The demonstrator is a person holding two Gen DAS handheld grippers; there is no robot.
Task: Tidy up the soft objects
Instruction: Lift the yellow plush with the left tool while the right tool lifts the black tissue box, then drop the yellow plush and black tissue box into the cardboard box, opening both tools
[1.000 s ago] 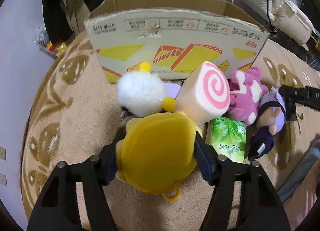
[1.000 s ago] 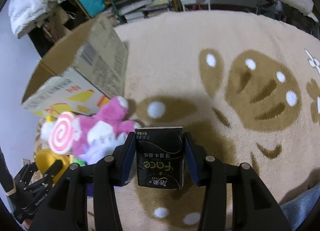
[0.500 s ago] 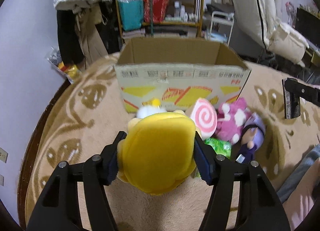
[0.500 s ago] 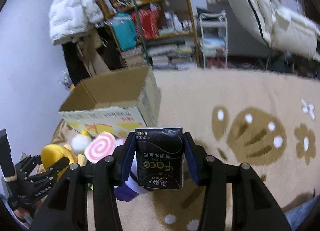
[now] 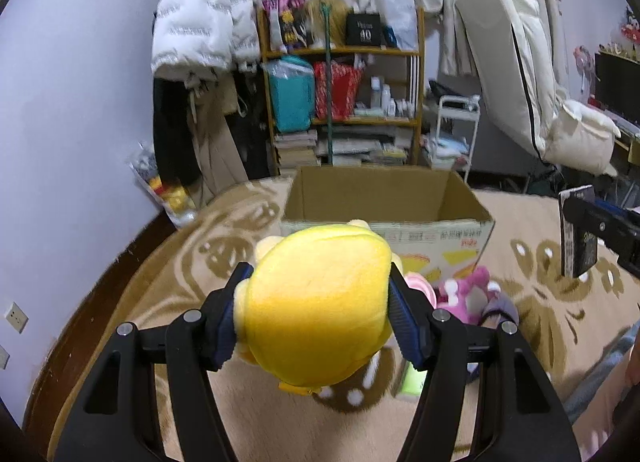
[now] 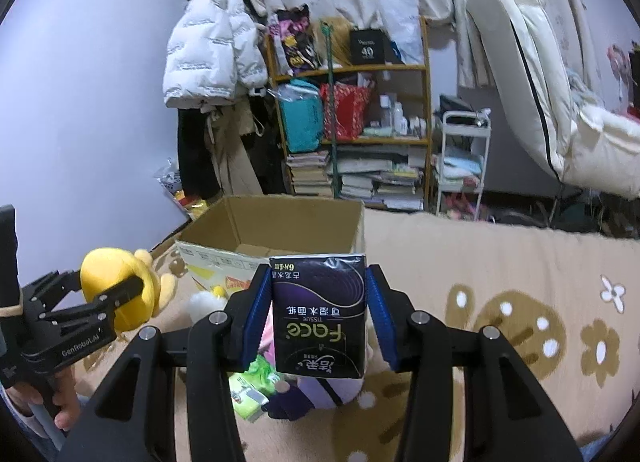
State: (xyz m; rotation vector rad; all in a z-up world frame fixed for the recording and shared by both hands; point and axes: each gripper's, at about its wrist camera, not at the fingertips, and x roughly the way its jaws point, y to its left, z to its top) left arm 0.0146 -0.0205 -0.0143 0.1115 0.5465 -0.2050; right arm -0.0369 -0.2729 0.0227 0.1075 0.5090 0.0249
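Grippers both loaded: left gripper (image 5: 316,314) clamped on yellow plush (image 5: 320,302), right gripper (image 6: 318,318) clamped on dark tissue pack (image 6: 320,318), facing cardboard box (image 5: 384,198).

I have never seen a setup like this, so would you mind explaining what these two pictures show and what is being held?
There is no robot here: a person holds a two-fingered claw in each hand, and each claw carries a wide-angle camera looking forward along its fingers. One picture comes from the left claw's camera, the other from the right one's.

The left claw is shut on a yellow plush toy. The right claw is shut on a dark pack of tissues. Both are held up above a beige patterned rug.

Ahead stands an open cardboard box. On the rug in front of it lie more soft things: a pink plush toy, a purple plush toy and a green packet. Behind the box are cluttered shelves.
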